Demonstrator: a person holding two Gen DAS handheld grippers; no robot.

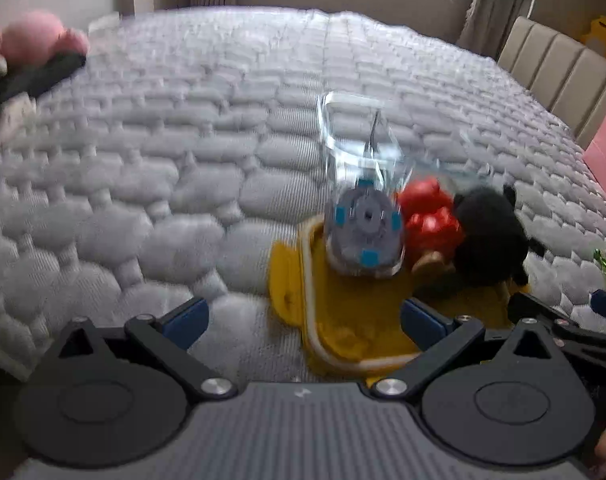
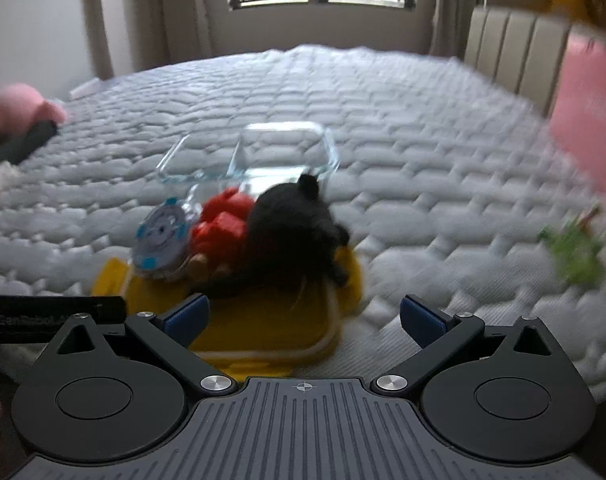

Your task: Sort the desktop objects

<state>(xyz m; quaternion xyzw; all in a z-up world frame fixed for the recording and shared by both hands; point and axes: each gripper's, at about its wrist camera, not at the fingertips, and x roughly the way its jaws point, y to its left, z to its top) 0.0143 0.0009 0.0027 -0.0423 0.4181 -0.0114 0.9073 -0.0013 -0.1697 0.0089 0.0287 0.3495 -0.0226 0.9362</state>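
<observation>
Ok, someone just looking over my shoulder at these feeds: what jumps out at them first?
Probably the bright cluster in the middle of the grey quilted mattress: a black plush toy, a red toy and a grey disc with blue tabs, piled on a yellow lid in front of a clear glass container. Next, the pink plush far left. Both grippers are open, holding nothing.

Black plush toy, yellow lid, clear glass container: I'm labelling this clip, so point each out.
black plush toy (image 2: pixel 291 232), right wrist view, its body.
yellow lid (image 1: pixel 343 328), left wrist view, bare top face.
clear glass container (image 2: pixel 323 140), right wrist view, far rim.
</observation>
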